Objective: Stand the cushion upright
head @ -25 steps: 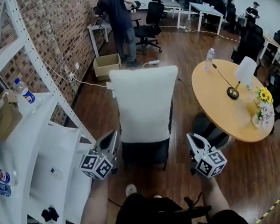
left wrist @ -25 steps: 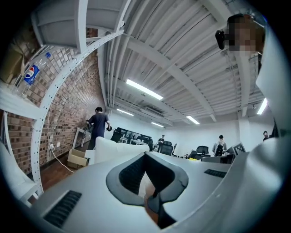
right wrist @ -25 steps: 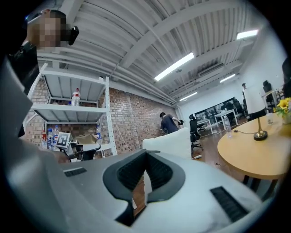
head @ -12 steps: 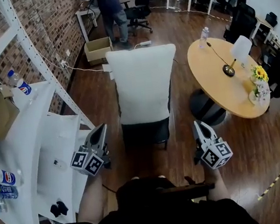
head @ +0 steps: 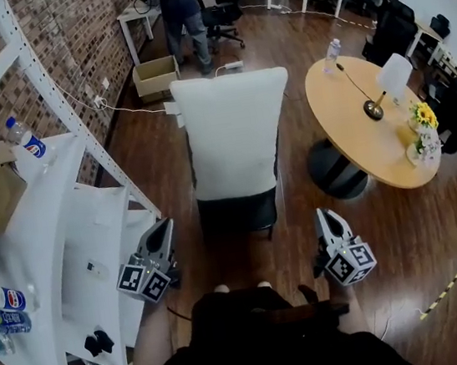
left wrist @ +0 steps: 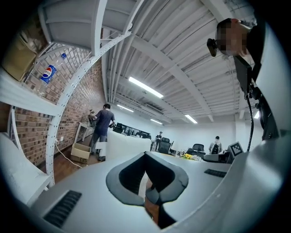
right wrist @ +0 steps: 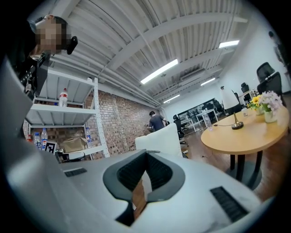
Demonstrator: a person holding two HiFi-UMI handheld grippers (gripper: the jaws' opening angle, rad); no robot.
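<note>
Left tongs [head: 161, 227] and right tongs [head: 323, 215]: both pairs together, nothing between them. This reads clearly in the two gripper views; the head view gives only their backs and marker cubes, held low on either side of the chair [head: 233, 216] and well apart from the cushion. White shelving rack [head: 67, 234] fills the left of the head view from above; the right gripper view shows its shelves side-on against the brick wall. Round counter [head: 357, 138]: seen top down in the head view, while its pedestal shows only in the right gripper view. Cushion [head: 234, 134]: white, standing upright on the dark chair seat. The head view alone shows the seat under it; both gripper views show it as a white slab beyond the closed tips. Cardboard box [head: 155, 76] on the floor appears in the head and left gripper views. On the counter: lamp [head: 393, 78], flowers [head: 424, 116], bottle [head: 331, 55].
</note>
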